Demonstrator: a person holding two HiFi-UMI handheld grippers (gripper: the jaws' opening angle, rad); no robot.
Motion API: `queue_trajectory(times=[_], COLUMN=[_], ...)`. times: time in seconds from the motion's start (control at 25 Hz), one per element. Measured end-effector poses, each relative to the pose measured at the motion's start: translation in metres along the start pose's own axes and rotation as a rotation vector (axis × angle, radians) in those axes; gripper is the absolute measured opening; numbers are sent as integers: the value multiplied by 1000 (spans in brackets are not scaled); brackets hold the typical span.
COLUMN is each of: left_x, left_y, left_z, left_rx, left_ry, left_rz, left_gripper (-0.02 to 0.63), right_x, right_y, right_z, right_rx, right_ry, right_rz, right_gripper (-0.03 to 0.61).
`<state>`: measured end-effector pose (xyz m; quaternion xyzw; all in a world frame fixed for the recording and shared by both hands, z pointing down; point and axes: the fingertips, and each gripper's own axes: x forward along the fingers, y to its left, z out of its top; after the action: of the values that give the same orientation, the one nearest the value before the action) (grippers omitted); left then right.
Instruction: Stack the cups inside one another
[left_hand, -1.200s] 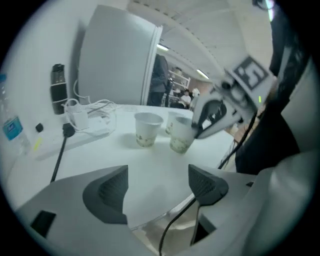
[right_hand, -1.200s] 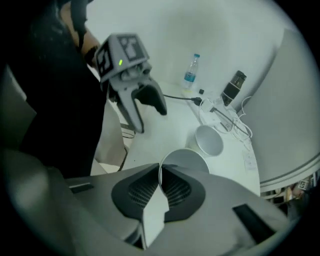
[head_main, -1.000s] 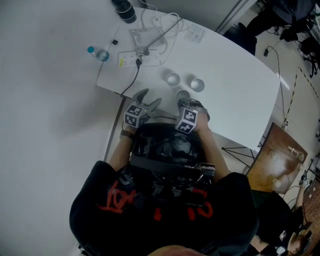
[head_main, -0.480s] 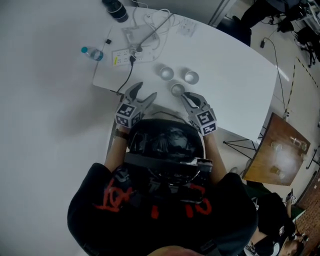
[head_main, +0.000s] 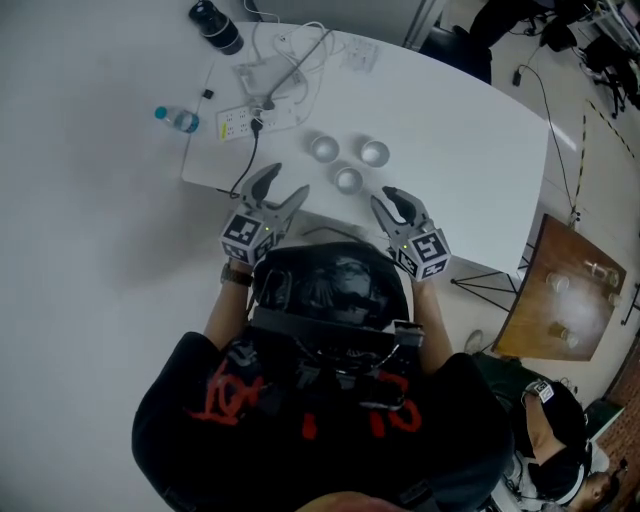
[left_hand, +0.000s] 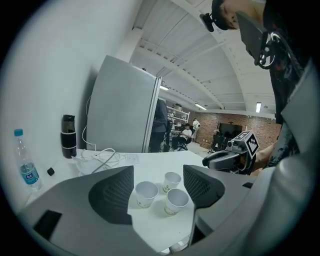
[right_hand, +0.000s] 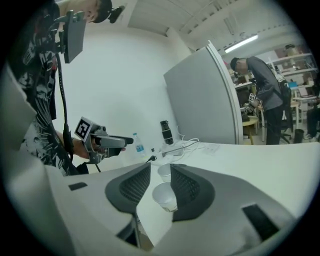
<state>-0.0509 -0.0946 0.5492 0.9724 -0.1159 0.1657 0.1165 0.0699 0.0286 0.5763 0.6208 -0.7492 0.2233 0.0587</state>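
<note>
Head view is showing the left gripper (head_main: 280, 186) hovering over the near edge of the table (head_main: 470, 140), its jaws wide apart though just closing a little, with nothing between them. The right gripper (head_main: 386, 199) is hanging opposite, its jaws just opening to a narrow gap, also empty. Both are probably lining up for a first pick. Three cups (head_main: 348, 179) are standing just ahead between them, close together but not nested. Each is upright, long axis vertical, mouth facing up.
</note>
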Motion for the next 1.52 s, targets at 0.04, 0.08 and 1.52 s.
queue_trajectory(times=[0.04,0.08,1.52], left_x=[0,-1,-87], left_y=[-1,-4,-46], left_z=[2,3,17], left_rx=[-3,-13,-56], left_ry=[-8,-20,-231], left_rz=[-11,-30,120], left_gripper=[313,317,304], right_x=[1,2,-33], right_y=[2,4,33], right_z=[-2,-4,-29], right_rx=[-9,-16,-42], right_ry=[10,21,15], right_rz=[3,4,-81], right_gripper=[131,171,410])
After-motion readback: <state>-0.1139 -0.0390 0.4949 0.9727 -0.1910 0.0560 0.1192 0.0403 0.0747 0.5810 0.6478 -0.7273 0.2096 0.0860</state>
